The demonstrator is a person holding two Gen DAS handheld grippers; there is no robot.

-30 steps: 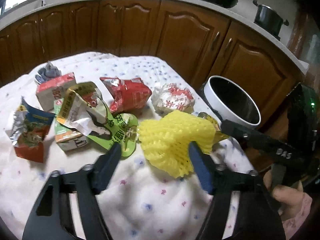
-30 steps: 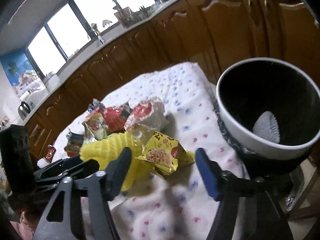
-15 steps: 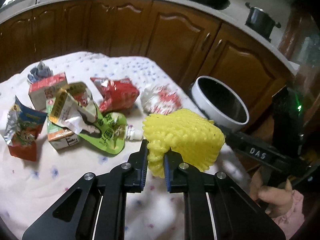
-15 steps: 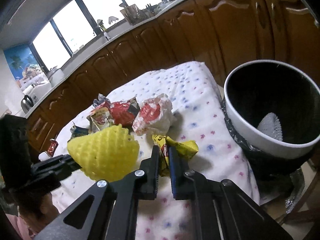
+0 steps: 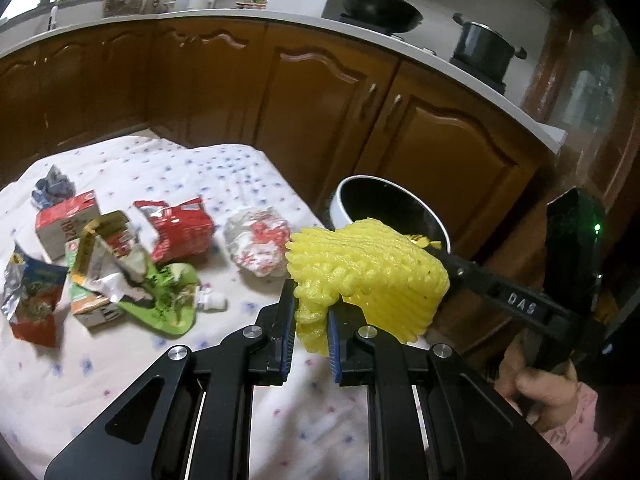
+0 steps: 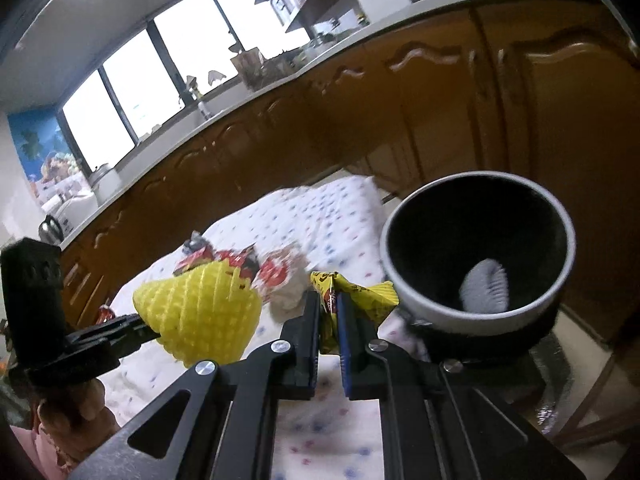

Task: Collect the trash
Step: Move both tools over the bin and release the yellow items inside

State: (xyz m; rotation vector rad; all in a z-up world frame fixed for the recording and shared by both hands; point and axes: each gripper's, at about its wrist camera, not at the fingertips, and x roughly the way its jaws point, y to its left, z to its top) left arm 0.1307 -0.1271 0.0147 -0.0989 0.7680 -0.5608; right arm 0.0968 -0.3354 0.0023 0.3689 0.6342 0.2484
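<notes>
A: So the yellow foam net (image 5: pixel 368 276) is pinched by its lower edge in the left gripper (image 5: pixel 312 320), clear of the tablecloth (image 5: pixel 100 392), and the yellow snack wrapper (image 6: pixel 352 292) is clamped in the right gripper (image 6: pixel 328 320), also off the cloth. Both claws are closed on their pieces

B: Which step is that, would you say?

A: The carry, I judge: both pieces are gripped and lifted, neither is over the bin (image 6: pixel 404 292) yet. The wrapper sits just beside its white rim; the net is a little further off

B: And next?

A: Bring each gripper over the open mouth, then part the jaws so the piece falls inside. The net is bulky and light, so it may catch on the rim unless it is well over the middle

B: What is in the bin?

A: It has a dark lining, and one white foam net (image 6: pixel 484 288) lies at the bottom. I can see nothing else in it

B: And left on the table?

A: A red carton (image 5: pixel 66 220), a red packet (image 5: pixel 176 228), a green pouch (image 5: pixel 164 300), a crumpled white wrapper (image 5: pixel 258 244), all well apart from the bin
</notes>
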